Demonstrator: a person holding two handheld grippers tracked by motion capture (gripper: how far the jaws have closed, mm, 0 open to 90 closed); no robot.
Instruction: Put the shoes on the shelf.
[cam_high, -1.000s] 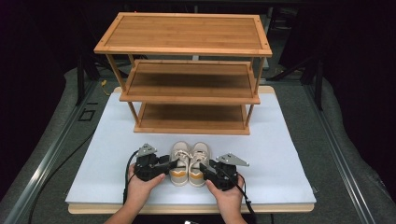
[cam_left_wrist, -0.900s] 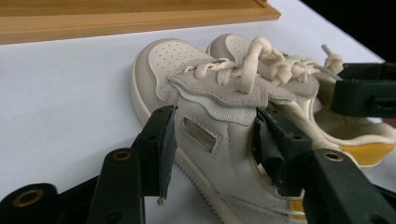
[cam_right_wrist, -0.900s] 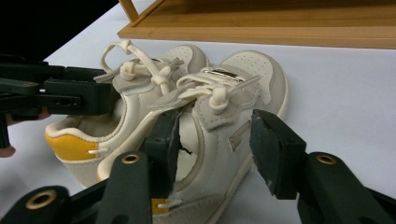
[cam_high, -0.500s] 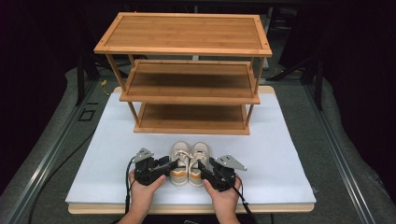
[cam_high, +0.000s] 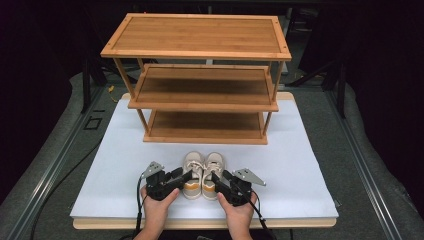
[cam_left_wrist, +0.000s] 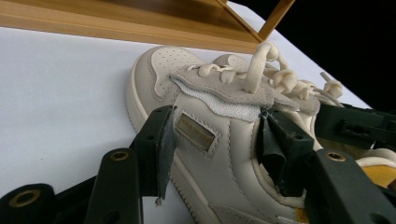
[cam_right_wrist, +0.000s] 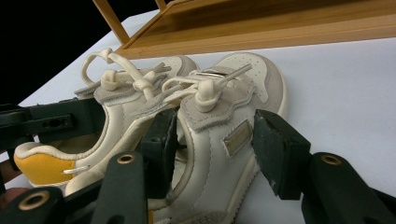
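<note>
- Left tongs: jaws straddle the outer wall of the left shoe, one pad outside by the small side label, the other down in the shoe's opening. Jaws stand wide and have just been opening a little, with the shoe wall between them. In the left gripper view the outer pad sits against the leather near the label; I can't tell whether it presses.
- Right tongs: same setup on the right shoe, one pad inside the opening, one outside by that shoe's label. Jaws wide, just been opening too. A sliver of gap shows between the outer pad and the leather in the right gripper view, so no real clamp there.
- Shoes: cream pair, yellow lining at the heel, laces knotted, side by side and touching, soles flat on the white worktop, toes toward the rack.
- Wooden shoe rack: three shelves, stands at the far side of the worktop, just beyond the toes, apart from them.
- My left hand and right hand come in from the near edge, one on each tongs body.
</note>
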